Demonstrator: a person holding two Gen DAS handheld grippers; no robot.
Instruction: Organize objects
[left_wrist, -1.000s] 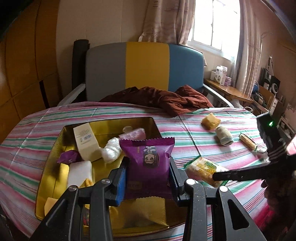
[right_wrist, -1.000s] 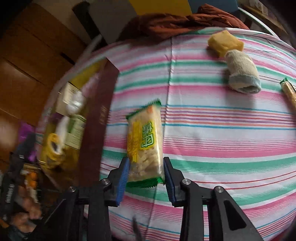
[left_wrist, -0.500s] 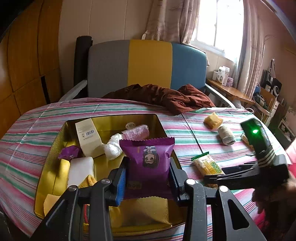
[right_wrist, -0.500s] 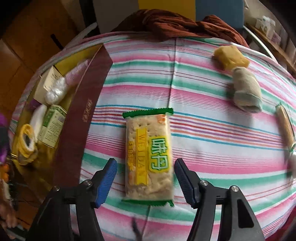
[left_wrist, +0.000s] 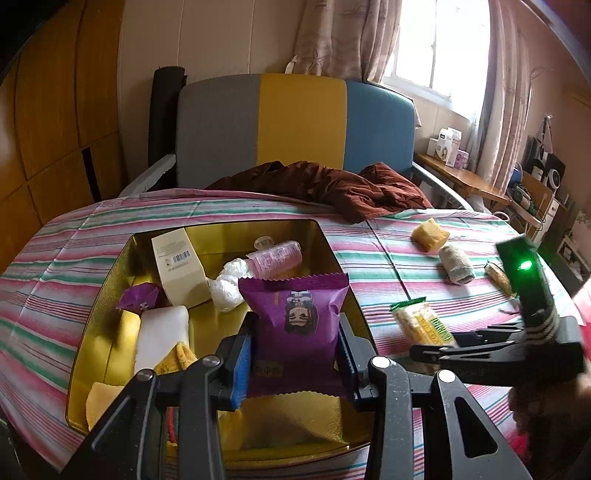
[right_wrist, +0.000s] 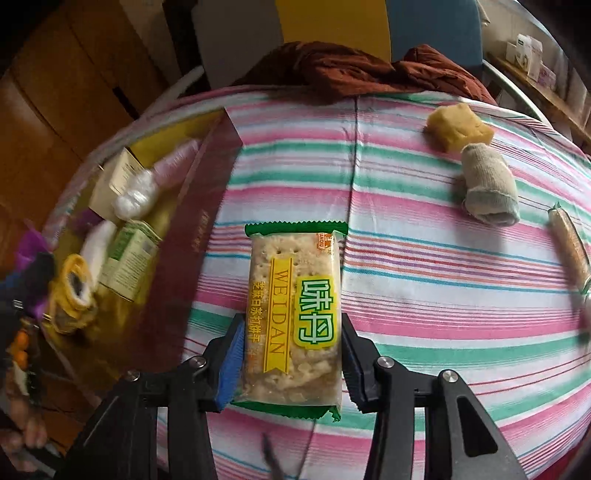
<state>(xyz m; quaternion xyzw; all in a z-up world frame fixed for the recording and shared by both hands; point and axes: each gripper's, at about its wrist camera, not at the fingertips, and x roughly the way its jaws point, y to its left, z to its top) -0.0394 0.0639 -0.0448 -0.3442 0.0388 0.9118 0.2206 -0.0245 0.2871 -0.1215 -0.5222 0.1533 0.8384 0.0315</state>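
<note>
Fig.: two hand-held tongs over a striped worktop (right_wrist: 424, 258); sorting task, mid-way.

L wrist view: left tongs (left_wrist: 295, 354) clamp a purple snack pouch (left_wrist: 295, 314) between the blue pads, narrow gap, pouch upright in the lower centre of the frame, held above the near end of the gold tray (left_wrist: 92, 325). Tray already holds a cream box (left_wrist: 177, 266), a white wad, a pink tube, etc.

R wrist view: right tongs (right_wrist: 291, 362) straddle the cracker pack (right_wrist: 295, 314), lower centre of frame. Jaws have just been closing, from wide to roughly pack width; the pads stand at the pack's two long edges, apparently in contact, so read as a fresh grip on the near half. Pack lies flat on the cloth, just beside the tray's dark outer wall at frame left.

Key relation: pack's long axis runs up-frame, i.e. along the tongs' pointing line, so the jaws close across its short width; no wrist roll needed. Right tongs are the nearer tool; left is occupied.

Judgement: next step prob. lift and carry left-of-frame over the tray wall. Grip sits near one end, so the far end may droop or pivot.

Not yet sorted, upper right of frame: yellow sponge block (right_wrist: 458, 125), rolled sock (right_wrist: 487, 188), thin snack stick (right_wrist: 569, 247).
</note>
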